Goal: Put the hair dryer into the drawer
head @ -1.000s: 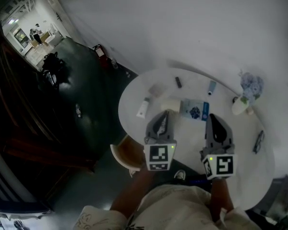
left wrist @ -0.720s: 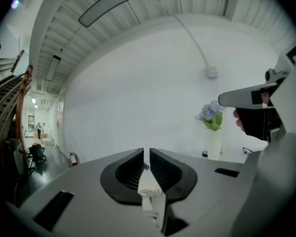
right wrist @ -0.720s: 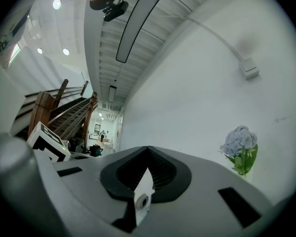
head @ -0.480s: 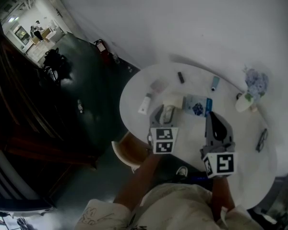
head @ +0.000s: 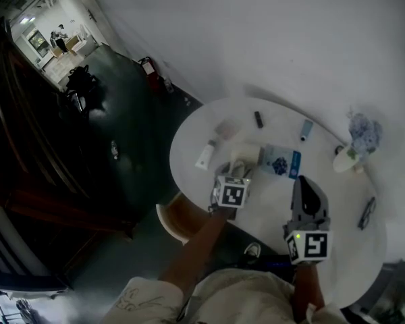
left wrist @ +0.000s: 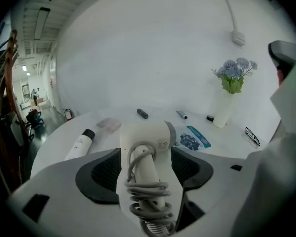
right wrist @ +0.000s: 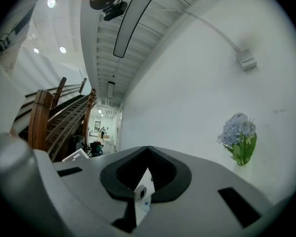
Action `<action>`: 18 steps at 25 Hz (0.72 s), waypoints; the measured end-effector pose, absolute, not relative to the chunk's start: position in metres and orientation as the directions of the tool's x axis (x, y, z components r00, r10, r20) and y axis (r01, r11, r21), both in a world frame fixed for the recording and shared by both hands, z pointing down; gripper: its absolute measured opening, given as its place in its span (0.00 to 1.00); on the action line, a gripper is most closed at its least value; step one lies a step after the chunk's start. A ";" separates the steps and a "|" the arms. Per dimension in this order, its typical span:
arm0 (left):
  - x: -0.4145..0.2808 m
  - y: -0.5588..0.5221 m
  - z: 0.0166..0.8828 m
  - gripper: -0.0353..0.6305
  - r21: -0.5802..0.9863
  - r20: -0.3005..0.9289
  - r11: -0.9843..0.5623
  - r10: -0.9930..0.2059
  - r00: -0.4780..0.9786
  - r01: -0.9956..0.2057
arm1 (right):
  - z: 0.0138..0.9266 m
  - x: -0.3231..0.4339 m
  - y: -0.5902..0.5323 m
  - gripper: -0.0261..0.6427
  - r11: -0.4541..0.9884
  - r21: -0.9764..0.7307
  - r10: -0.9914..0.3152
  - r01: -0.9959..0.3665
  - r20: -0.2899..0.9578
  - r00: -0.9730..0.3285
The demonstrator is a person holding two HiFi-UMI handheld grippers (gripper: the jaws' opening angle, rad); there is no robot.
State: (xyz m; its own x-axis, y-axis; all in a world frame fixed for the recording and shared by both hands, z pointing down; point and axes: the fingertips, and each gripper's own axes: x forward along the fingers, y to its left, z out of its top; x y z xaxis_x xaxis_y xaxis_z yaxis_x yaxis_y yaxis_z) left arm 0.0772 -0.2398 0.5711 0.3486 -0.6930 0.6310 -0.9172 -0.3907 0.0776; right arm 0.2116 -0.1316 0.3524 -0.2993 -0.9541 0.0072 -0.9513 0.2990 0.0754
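Observation:
A white hair dryer (head: pixel 243 155) lies on the round white table (head: pixel 337 255), its grey cord wound round the handle. My left gripper (head: pixel 232 174) tilts down over it. In the left gripper view the hair dryer (left wrist: pixel 147 142) lies between the wide jaws of the left gripper (left wrist: pixel 147 156); they have just been opening and stand open, the dark pads (left wrist: pixel 101 174) apart from it. My right gripper (head: pixel 302 182) hovers level over the table's near side, to the right. In the right gripper view the right gripper (right wrist: pixel 148 150) has its tips together, shut on nothing. No drawer is in view.
Near the dryer lie a white bottle (head: pixel 204 156), a blue leaflet (head: pixel 281 163), a small packet (head: pixel 224 129), a black marker (head: pixel 259 119) and a tube (head: pixel 305 129). A vase of flowers (head: pixel 361 137) and glasses (head: pixel 366 211) stand right. A wooden seat (head: pixel 179 218) sits below the table's left edge.
My left gripper has dropped and tipped down over the hair dryer, and its jaws have gone from shut to wide open. The right gripper has sunk slightly.

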 end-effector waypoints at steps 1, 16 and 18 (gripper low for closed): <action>0.078 -0.242 0.575 0.52 0.074 0.644 -0.393 -0.683 0.345 -0.916 | 0.354 0.213 -0.133 0.05 0.297 0.073 -0.955 -0.952 0.012 -0.297; 0.081 -0.258 0.630 0.51 0.113 0.845 -0.354 -0.457 0.277 -0.929 | 0.369 0.218 -0.131 0.05 0.292 0.059 -0.956 -0.955 0.059 -0.289; 0.079 -0.258 0.632 0.47 0.106 0.850 -0.344 -0.455 0.264 -0.933 | 0.370 0.217 -0.130 0.05 0.294 0.056 -0.955 -0.954 0.063 -0.290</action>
State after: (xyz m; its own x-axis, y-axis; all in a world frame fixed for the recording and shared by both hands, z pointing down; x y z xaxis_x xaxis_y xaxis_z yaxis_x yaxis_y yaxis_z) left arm 0.0792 -0.2580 0.6315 0.2644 -0.4548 0.8504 -0.9330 -0.3437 0.1063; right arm 0.2167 -0.1303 0.3700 -0.2902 -0.9549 0.0634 -0.9542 0.2937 0.0564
